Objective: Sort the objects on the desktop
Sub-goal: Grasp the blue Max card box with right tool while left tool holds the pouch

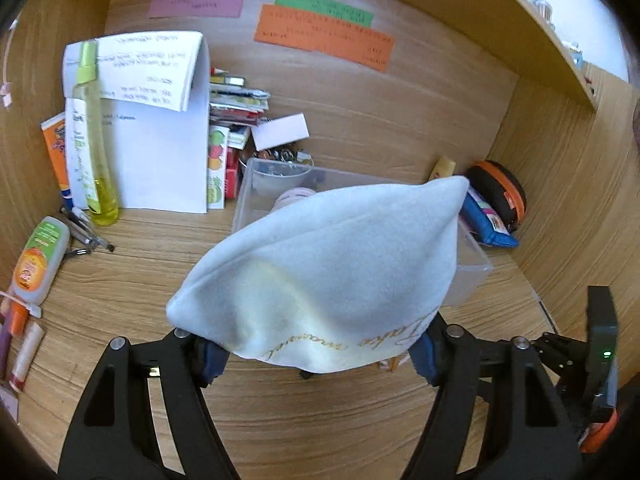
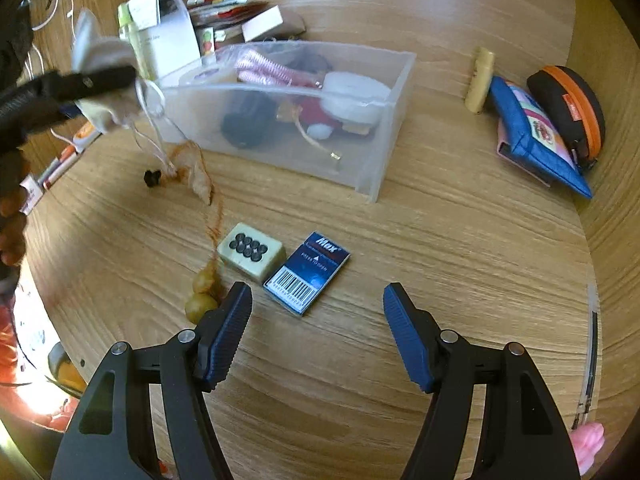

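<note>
Now left fingers (image 1: 316, 354) clamped on white pouch (image 1: 328, 272), right fingers (image 2: 316, 340) apart

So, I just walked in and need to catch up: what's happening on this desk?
A person is sorting desk clutter with two handheld grippers. The left gripper holds a white cloth pouch lifted beside the clear plastic bin, its beaded cord trailing onto the desk. The right gripper hangs open and empty above a blue staple box and a mahjong tile.
</note>
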A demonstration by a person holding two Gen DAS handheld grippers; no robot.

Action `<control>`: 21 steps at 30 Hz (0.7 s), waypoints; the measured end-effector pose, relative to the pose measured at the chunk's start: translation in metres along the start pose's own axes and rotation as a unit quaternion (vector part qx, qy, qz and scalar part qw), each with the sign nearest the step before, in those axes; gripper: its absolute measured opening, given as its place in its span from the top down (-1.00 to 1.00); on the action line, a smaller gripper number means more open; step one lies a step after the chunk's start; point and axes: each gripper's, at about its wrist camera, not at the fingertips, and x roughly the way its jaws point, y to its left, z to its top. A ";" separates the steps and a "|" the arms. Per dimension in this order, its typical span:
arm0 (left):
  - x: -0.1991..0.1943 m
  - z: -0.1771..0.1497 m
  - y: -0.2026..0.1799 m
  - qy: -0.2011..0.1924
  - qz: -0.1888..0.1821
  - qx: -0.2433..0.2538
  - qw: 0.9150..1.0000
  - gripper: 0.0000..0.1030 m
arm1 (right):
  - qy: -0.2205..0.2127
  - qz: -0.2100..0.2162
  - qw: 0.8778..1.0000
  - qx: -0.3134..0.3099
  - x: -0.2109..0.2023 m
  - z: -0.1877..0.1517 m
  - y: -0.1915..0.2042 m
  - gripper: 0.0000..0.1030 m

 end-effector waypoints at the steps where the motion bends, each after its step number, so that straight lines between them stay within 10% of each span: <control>1: -0.002 0.001 0.001 -0.003 0.001 -0.001 1.000 -0.40 | 0.002 -0.002 1.000 -0.002 0.002 0.000 0.000 -0.26; 19: 0.001 -0.030 -0.003 0.037 0.005 0.005 0.999 -0.40 | 0.026 0.038 0.997 -0.065 0.025 0.026 -0.017 -0.24; 21: 0.000 -0.028 -0.004 0.035 0.005 0.003 0.999 -0.40 | 0.021 0.043 0.997 -0.063 0.025 0.027 -0.019 -0.01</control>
